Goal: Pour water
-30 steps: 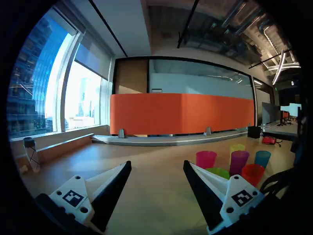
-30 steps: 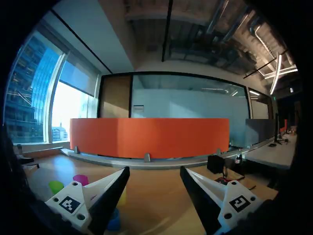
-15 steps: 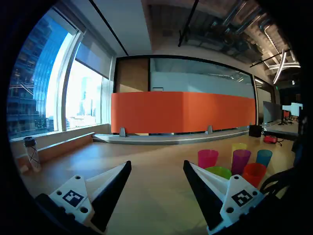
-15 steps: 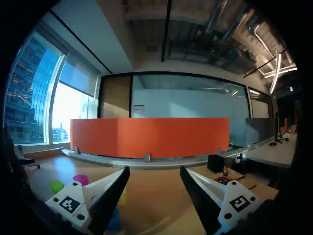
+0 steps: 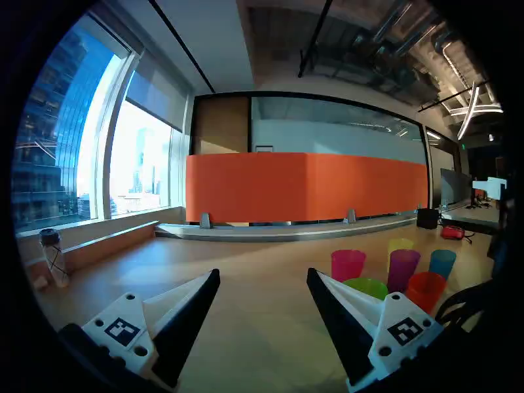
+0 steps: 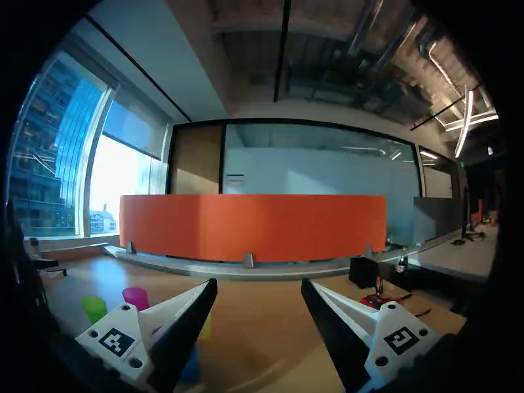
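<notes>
1. Left gripper view: left gripper (image 5: 262,274) fingers apart, nothing btwn. Cups grouped on wooden table (image 5: 262,327), right side: pink cup (image 5: 347,264), green cup (image 5: 365,287), purple cup (image 5: 402,268), orange cup (image 5: 424,290), teal cup (image 5: 441,263).
2. Right gripper view: right gripper (image 6: 259,283) fingers apart, empty. Green cup (image 6: 94,306) & pink cup (image 6: 135,298) at left; blue cup (image 6: 191,367) partly behind left finger.

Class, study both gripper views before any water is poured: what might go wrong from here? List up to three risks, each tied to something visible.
1. The purple plastic cup and orange plastic cup stand clustered; the open left gripper may knock a neighbour reaching one.
2. The blue plastic cup sits partly hidden behind a finger of the open right gripper and could get bumped.
3. Spilled water on the wooden table might run to the black box with cables.
</notes>
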Demonstrator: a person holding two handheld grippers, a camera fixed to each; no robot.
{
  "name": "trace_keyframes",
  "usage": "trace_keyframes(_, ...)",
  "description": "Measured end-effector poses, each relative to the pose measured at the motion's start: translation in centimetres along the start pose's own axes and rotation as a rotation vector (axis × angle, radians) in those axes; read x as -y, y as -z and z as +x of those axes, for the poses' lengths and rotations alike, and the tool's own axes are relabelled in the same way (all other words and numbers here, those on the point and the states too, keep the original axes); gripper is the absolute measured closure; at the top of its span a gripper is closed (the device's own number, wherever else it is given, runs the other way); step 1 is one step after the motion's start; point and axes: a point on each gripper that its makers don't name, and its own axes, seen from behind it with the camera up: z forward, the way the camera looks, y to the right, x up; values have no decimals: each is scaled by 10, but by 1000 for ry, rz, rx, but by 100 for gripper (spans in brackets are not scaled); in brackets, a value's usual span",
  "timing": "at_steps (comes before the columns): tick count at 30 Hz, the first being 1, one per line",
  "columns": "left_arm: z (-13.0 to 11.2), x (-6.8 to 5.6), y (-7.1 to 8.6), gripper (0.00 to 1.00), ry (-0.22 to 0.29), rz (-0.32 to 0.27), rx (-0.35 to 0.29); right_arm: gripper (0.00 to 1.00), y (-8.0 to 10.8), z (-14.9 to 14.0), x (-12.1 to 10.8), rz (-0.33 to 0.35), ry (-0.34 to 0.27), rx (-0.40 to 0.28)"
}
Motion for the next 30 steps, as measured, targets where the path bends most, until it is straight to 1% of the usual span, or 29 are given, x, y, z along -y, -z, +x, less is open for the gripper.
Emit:
trace_keyframes(5, 0, 0, 0, 1, 0, 0, 0, 1, -2, -7, 0, 1, 7, -3)
trace_keyframes(9, 0, 0, 0, 1, 0, 0, 0, 1, -5, -19, 1, 2, -11, 6)
trace_keyframes(15, 0, 1, 0, 1, 0, 0, 0, 1, -6, -39, -2, -15, -39, 19)
trace_keyframes(30, 0, 1, 0, 1, 0, 0, 0, 1, -10, -69, -21, -24, -22, 32)
